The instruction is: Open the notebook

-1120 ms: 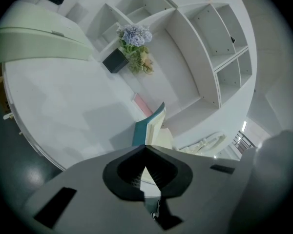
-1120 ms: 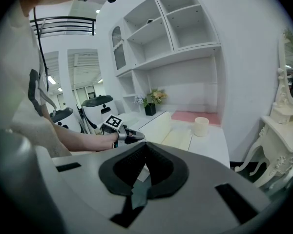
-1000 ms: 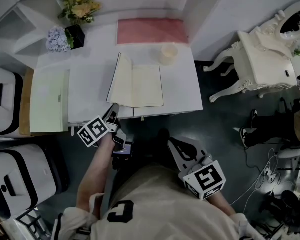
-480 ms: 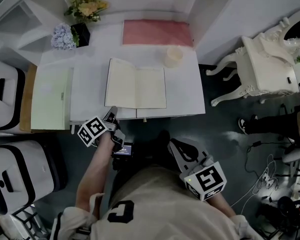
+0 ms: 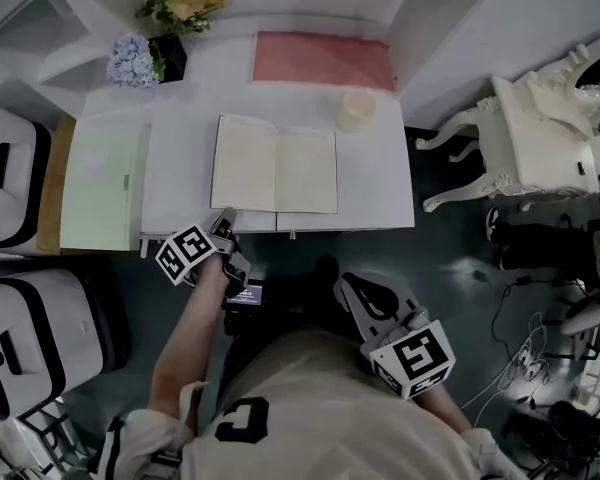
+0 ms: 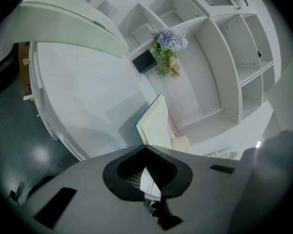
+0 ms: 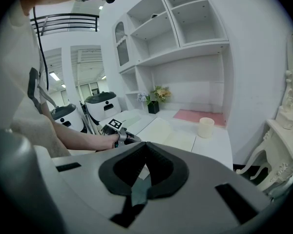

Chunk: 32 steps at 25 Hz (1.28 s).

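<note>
1. The notebook (image 5: 275,171) lies open and flat on the white table (image 5: 180,183). Both cream pages face up, near the front edge and roughly midway along it.
2. The left gripper (image 5: 226,217) sits at the table's front edge, its tip just beside the notebook's near left corner. I cannot tell whether it touches. Its jaws are pressed together with nothing gripped. In the left gripper view the notebook lies just past the tips, with a blue cover edge showing under the pages.
3. The right gripper (image 5: 346,286) is held low in front of the person's body, over the dark floor (image 5: 450,258) and well apart from the table. Its jaws are closed together too, and nothing is between them.
4. A cream cup (image 5: 355,110) stands upright just beyond the notebook's far right corner, apart from it. From here I cannot make out what is in it.
5. A black pot (image 5: 170,58) at the far left corner of the table holds a bunch of flowers (image 5: 180,3): yellow blooms, green leaves and a pale blue cluster leaning to the left.
6. A pink mat (image 5: 323,60) lies flat against the back of the table, behind the cup and the notebook.
7. A pale green folder (image 5: 98,188) lies flat on the table's left end, well apart from the notebook.
8. An ornate white chair (image 5: 540,138) stands on the floor to the right of the table.
</note>
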Each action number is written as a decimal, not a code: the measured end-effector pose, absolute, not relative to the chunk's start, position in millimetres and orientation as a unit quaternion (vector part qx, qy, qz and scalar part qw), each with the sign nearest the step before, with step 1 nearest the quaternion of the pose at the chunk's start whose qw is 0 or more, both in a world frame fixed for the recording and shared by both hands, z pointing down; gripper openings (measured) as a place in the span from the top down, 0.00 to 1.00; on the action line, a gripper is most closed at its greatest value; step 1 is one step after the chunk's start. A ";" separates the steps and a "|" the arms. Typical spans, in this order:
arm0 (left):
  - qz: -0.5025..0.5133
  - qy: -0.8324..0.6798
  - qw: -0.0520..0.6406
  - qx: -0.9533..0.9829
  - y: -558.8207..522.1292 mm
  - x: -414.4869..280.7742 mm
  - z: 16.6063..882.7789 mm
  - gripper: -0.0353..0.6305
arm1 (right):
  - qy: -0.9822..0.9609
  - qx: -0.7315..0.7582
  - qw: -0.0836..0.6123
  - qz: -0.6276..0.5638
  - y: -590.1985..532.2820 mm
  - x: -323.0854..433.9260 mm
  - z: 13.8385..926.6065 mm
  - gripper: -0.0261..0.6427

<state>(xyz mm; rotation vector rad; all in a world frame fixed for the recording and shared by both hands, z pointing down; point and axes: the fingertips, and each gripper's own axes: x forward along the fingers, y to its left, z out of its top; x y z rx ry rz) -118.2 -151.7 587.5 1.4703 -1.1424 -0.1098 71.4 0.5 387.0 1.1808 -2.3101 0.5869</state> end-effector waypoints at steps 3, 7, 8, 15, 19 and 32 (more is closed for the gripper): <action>-0.045 -0.493 0.599 0.629 -152.2 -119.4 591.4 0.93 | -0.843 0.431 0.241 0.214 0.0 70.9 388.6 0.93; -0.039 -0.500 0.605 0.619 -152.2 -122.7 598.9 0.93 | -0.842 0.429 0.245 0.217 -0.2 69.9 390.5 0.93; -0.038 -0.502 0.606 0.616 -152.8 -123.3 600.7 0.93 | -0.842 0.429 0.245 0.217 -0.6 69.4 390.8 0.93; -0.029 -0.508 0.610 0.607 -155.3 -126.6 608.2 0.93 | -0.842 0.429 0.244 0.219 -4.4 67.1 392.4 0.93; -0.021 -0.509 0.616 0.601 -155.2 -127.1 613.0 0.93 | -0.843 0.432 0.235 0.219 -9.1 64.6 391.6 0.93; -0.008 -0.505 0.620 0.600 -157.0 -127.1 615.5 0.93 | -0.849 0.425 0.227 0.219 -20.6 57.4 391.3 0.93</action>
